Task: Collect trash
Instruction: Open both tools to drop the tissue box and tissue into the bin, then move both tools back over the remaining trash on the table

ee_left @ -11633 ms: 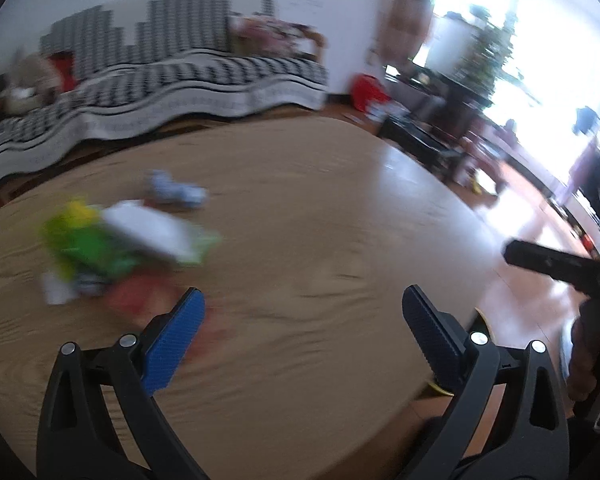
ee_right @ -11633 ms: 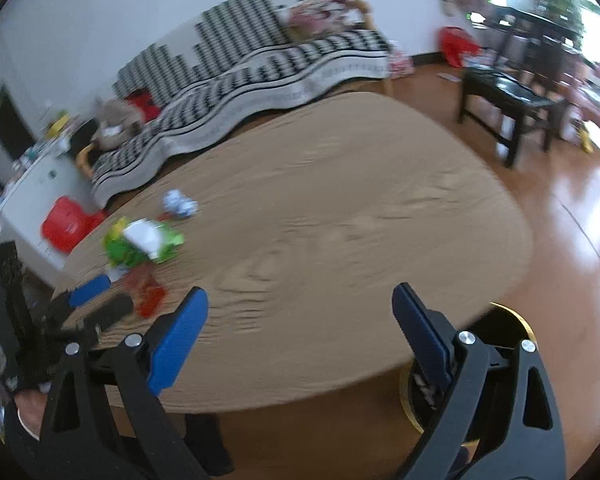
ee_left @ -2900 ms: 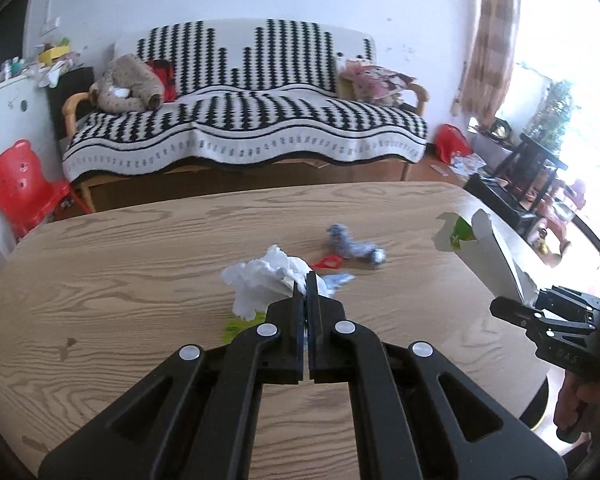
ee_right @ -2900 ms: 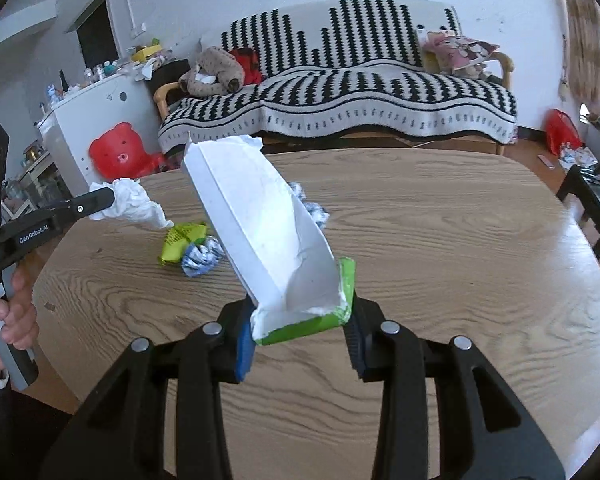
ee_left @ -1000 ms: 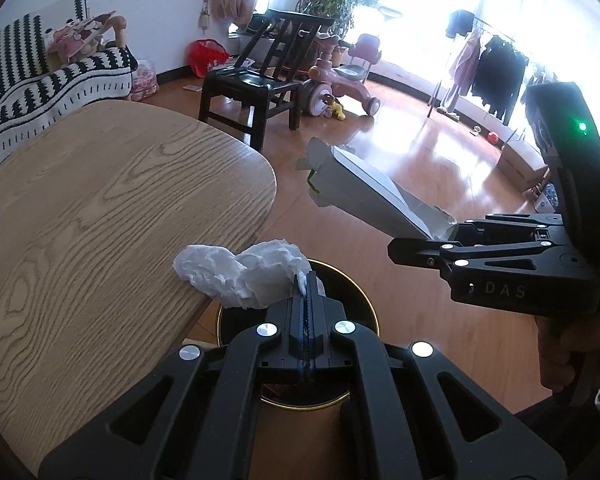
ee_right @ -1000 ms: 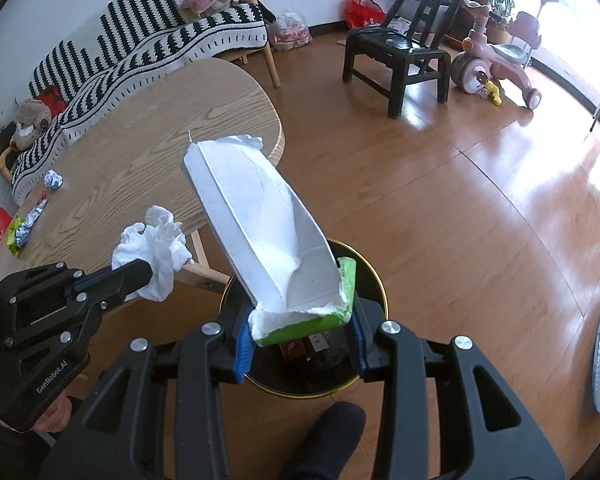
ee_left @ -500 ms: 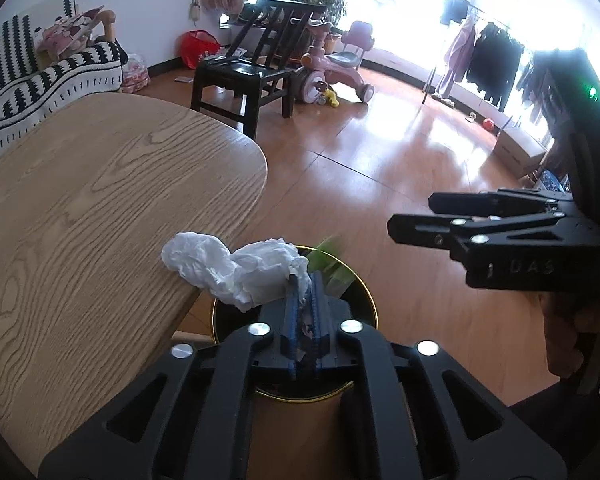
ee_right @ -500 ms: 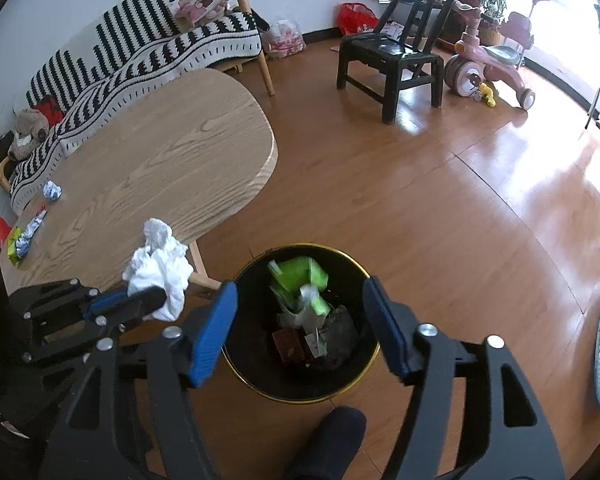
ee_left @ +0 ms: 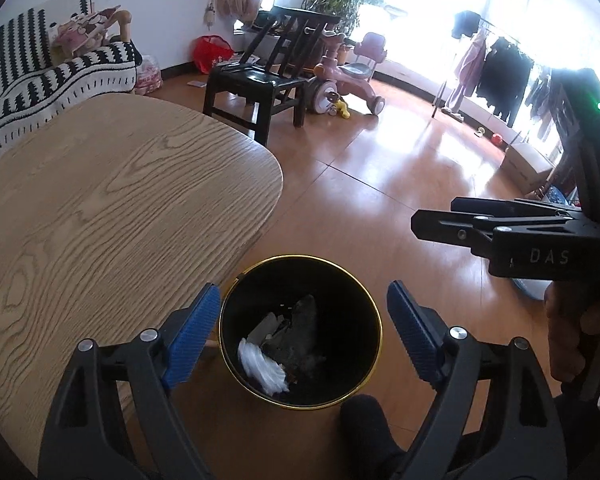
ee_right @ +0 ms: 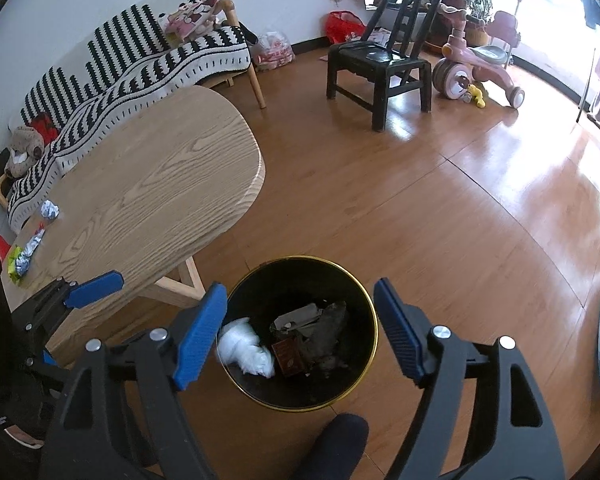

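- Left wrist view: left gripper (ee_left: 302,330) hangs over the black bin (ee_left: 300,334), jaws opening, nothing between them.
- Right gripper (ee_right: 298,330) is likewise opening and empty above it.
- White tissue (ee_right: 244,346) lies inside the bin.
- Wrappers (ee_right: 24,256) wait on the table (ee_right: 148,184); swinging back carelessly risks clipping its edge.

Sunlit wooden floor (ee_right: 420,200), striped sofa (ee_right: 140,52), perhaps curtained window.
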{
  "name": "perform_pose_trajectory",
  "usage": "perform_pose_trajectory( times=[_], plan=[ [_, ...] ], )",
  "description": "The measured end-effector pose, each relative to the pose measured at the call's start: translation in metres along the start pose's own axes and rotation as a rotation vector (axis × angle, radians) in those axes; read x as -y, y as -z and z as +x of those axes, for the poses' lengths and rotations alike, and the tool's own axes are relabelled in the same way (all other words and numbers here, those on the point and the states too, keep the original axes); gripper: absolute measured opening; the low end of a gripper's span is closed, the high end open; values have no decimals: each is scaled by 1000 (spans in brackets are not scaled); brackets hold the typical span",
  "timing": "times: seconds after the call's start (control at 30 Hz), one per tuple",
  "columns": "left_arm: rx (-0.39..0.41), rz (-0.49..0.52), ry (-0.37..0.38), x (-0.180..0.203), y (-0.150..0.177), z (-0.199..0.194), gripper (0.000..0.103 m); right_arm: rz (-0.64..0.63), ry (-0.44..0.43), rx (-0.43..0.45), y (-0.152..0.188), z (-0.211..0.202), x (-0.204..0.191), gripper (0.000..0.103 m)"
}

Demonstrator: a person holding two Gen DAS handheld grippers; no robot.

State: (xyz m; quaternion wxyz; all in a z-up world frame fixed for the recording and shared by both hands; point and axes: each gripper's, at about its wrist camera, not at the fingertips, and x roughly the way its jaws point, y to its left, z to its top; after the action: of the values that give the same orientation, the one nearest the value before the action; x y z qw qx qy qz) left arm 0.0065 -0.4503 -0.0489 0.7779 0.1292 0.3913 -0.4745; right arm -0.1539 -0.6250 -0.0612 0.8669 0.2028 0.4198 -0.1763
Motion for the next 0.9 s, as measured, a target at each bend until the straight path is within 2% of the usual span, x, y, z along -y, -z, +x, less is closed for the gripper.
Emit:
perform_pose_trajectory(
  times=[0.43, 0.53, 0.7, 0.9],
  plan=[
    [7, -11, -31, -12, 0, -12, 83, -22, -14, 9, -8, -1, -16, 74],
    [18, -34, -56, -27, 0, -26, 86, -42, -25, 19, -16, -1, -31, 79],
    [51, -98, -135, -71, 3, -61, 90, -94, -73, 26, -33, 3, -78, 79],
    [83, -222, -268, -146, 16, -115, 90, -166, -172, 27, -55, 14, -164, 81]
  ],
)
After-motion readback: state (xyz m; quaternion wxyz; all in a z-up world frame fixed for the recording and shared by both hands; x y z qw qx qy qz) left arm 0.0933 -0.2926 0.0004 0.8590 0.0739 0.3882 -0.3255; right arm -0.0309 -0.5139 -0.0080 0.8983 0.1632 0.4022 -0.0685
